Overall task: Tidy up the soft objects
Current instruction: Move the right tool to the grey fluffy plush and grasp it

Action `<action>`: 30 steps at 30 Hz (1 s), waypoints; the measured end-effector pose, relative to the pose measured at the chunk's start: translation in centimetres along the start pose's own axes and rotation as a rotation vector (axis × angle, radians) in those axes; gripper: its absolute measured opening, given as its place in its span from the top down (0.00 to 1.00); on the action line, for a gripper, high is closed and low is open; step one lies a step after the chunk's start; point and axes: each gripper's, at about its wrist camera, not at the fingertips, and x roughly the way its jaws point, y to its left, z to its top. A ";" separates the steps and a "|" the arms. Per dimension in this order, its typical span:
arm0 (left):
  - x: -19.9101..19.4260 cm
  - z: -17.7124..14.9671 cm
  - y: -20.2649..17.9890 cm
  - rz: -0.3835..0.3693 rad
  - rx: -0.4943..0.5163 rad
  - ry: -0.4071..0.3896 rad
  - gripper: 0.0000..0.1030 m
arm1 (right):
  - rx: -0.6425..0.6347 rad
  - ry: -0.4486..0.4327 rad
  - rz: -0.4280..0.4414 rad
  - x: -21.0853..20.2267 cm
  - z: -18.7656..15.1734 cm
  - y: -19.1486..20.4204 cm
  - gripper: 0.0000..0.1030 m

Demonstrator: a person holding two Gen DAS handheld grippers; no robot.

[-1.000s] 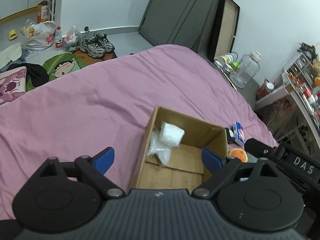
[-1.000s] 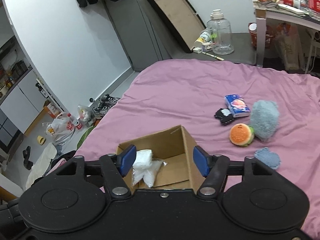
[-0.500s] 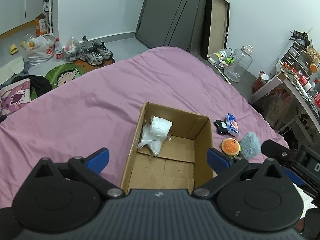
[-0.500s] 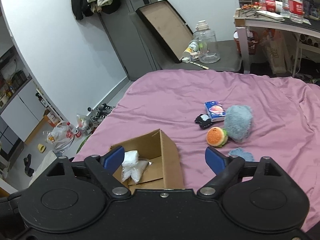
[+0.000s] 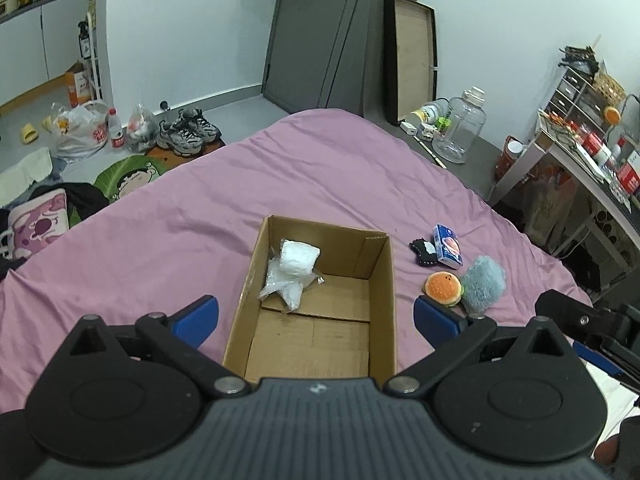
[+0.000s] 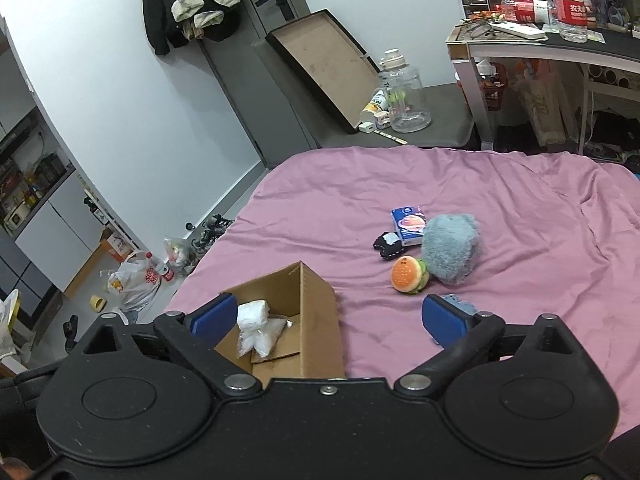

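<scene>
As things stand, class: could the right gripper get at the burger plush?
Probably yes. The right gripper, its jaws opening and empty, faces the burger plush across bare sheet; only the grey plush touches it.

One box — five soft items outside.

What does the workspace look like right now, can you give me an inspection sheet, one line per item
Surface: pink bedsheet, wrinkled.
Job's things: open cardboard box on the bed with a white bagged bundle inside; beside it on the sheet lie a burger plush, a grey fluffy toy, a blue tissue pack, a small black-and-white toy and a blue fuzzy piece, partly hidden.
Clutter: sneakers and plastic bags on the floor.
Grippers: left gripper open, empty, above the box; right gripper with jaws opening, nothing between them.
Cables: nothing seen on the bed.
Surroundings: clear jug, desk with bottles, jacket hanging on the door.
</scene>
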 end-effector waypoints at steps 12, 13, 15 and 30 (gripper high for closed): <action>-0.3 -0.9 -3.0 -0.001 0.056 0.008 0.00 | 0.005 0.006 -0.047 -1.1 0.1 -4.7 0.00; -0.3 -1.0 -3.4 -0.003 0.064 0.008 0.00 | 0.013 0.005 -0.053 -1.1 0.1 -5.3 0.00; -0.1 -1.1 -4.1 -0.002 0.082 0.009 0.00 | 0.024 0.006 -0.061 -1.1 0.2 -6.3 0.00; 2.9 -2.1 -10.3 -0.017 0.134 0.025 0.00 | 0.102 -0.016 -0.053 0.1 0.6 -12.5 0.00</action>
